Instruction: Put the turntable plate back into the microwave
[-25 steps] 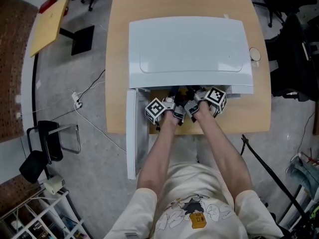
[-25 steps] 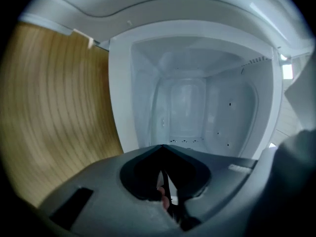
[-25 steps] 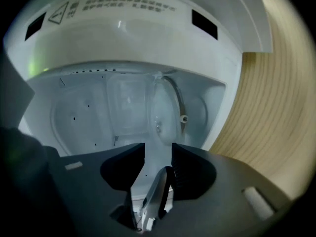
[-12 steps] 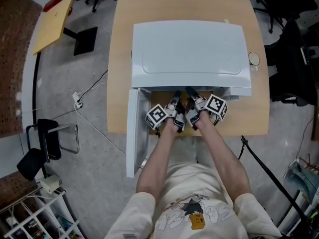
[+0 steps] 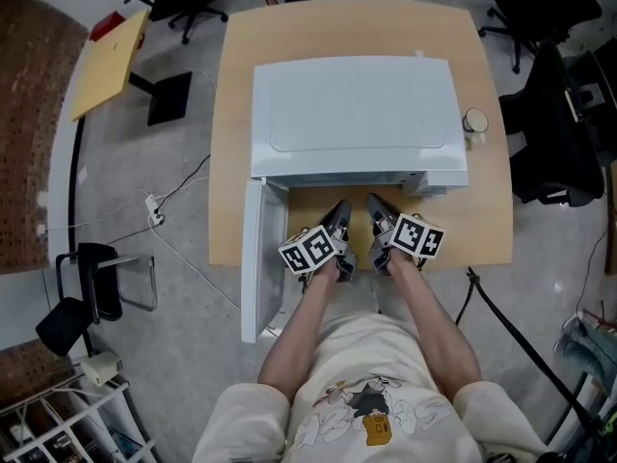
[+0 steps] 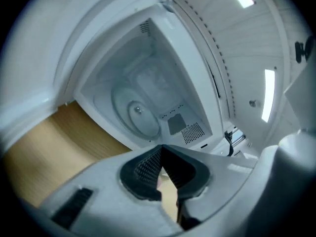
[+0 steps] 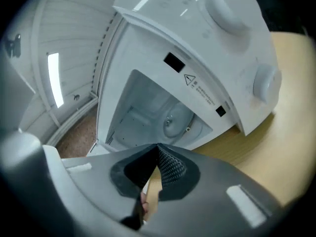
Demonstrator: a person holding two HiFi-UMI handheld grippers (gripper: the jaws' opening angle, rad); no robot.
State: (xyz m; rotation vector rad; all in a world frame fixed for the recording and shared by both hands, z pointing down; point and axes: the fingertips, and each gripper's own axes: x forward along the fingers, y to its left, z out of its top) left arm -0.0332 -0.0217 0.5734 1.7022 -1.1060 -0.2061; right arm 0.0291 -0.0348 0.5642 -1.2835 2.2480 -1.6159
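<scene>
The turntable plate (image 6: 136,113) is lying flat on the floor inside the microwave (image 5: 357,114), face up; being round, it is showing no long axis. Just outside the microwave's open front, the left gripper (image 5: 340,208) is pointing at the cavity with jaws pressed together on nothing. The right gripper (image 5: 374,203) is gripping nothing either, its jaws having just been closing until they meet.

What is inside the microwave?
A round turntable plate lies on the floor of the microwave, with small vent holes on a side wall. Whatever is under the plate is covered.
</scene>
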